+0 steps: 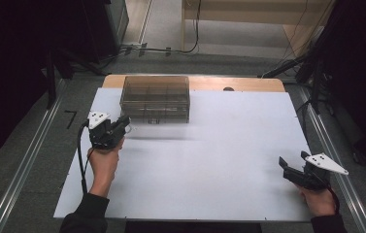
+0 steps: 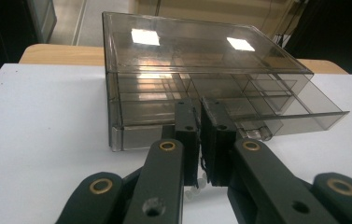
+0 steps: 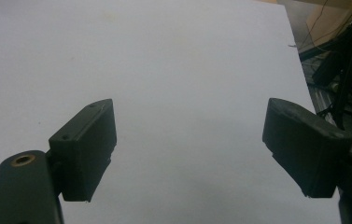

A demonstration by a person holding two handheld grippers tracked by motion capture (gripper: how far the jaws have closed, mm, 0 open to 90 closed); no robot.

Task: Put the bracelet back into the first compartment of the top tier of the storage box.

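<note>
On the white table, the drawer box sits apparently touching the left gripper.

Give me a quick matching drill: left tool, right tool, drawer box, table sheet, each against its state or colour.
Things:
1. left tool
2. right tool
3. drawer box
4. table sheet

States:
A. white
B. jaws wide apart, over bare sheet
C. smoky clear plastic, bottom drawer pulled partly out
D. jaws closed together, right at the box front

Pairs: 1-D, 2-B, 3-C, 4-A
</note>
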